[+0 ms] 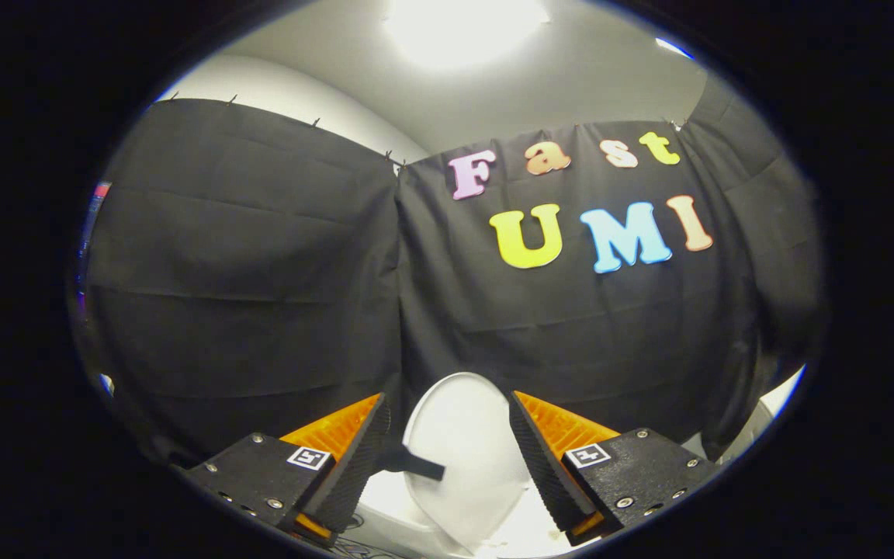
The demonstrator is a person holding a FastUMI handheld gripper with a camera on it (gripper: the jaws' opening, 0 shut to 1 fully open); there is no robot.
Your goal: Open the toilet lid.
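So the toilet lid (466, 442) is standing up, white and rounded, leaning back toward the black cloth wall (261, 272). It sits right in the gap between the two fingers (362, 450) and a bit beyond them, not touching either one. The gripper (449, 458) is spread wide, holding nothing. A short black strap (416, 464) sticks out from the lid's left edge, just beside the left finger. Ceiling light (462, 23) glares overhead.

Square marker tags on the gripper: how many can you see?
2: one tag on the left finger block, one on the right, either side of the toilet lid; fingers apart.
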